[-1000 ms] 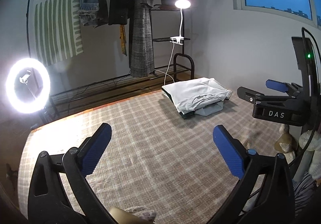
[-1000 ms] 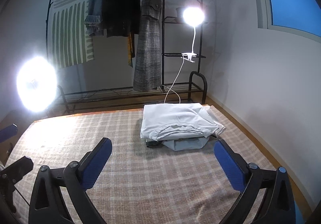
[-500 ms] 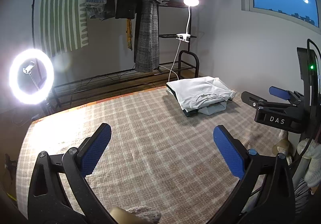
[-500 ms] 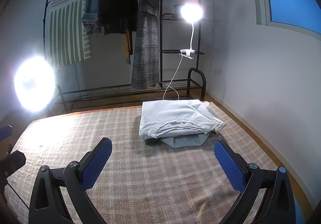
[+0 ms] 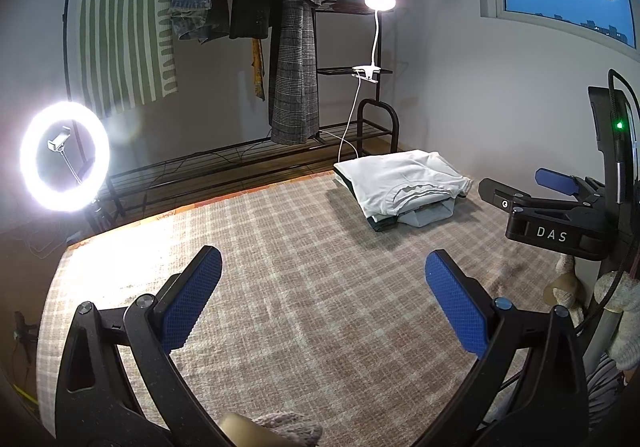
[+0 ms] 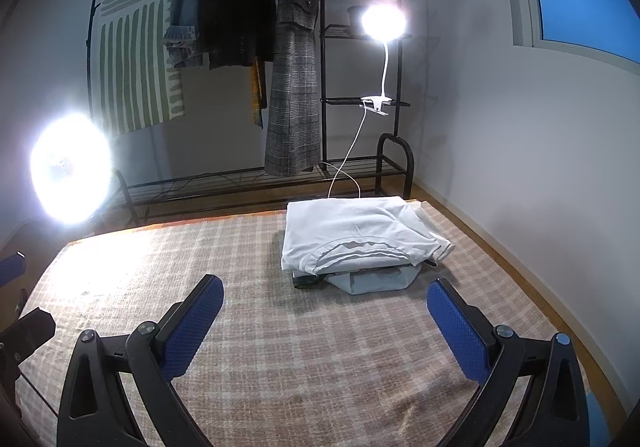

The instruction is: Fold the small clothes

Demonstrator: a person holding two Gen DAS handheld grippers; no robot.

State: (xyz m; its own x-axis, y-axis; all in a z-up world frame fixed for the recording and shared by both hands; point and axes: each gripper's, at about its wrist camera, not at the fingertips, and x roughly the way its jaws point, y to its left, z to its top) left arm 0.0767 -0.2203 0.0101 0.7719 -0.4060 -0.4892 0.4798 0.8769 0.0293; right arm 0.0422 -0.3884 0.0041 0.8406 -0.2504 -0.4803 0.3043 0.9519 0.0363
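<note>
A stack of folded clothes [image 5: 400, 187] [image 6: 356, 237], white garment on top with darker and pale pieces beneath, lies at the far right of the checked mat [image 5: 300, 267] [image 6: 300, 327]. My left gripper [image 5: 322, 301] hovers open over the bare mat, well short of the stack, with nothing between its blue pads. My right gripper [image 6: 324, 313] is also open and empty, nearer the stack and facing it. The right gripper's body [image 5: 560, 215] shows at the right edge of the left wrist view.
A black clothes rack [image 6: 280, 59] with hanging coats stands behind the mat. A ring light [image 5: 64, 157] glows at the left and a clip lamp [image 6: 384, 23] on the shelf. A wall runs along the right side. Pale soft objects [image 5: 616, 311] lie near the right edge.
Both grippers have stayed open. Both views have shifted slightly, with the stack sitting a little lower in the left wrist view than a second ago.
</note>
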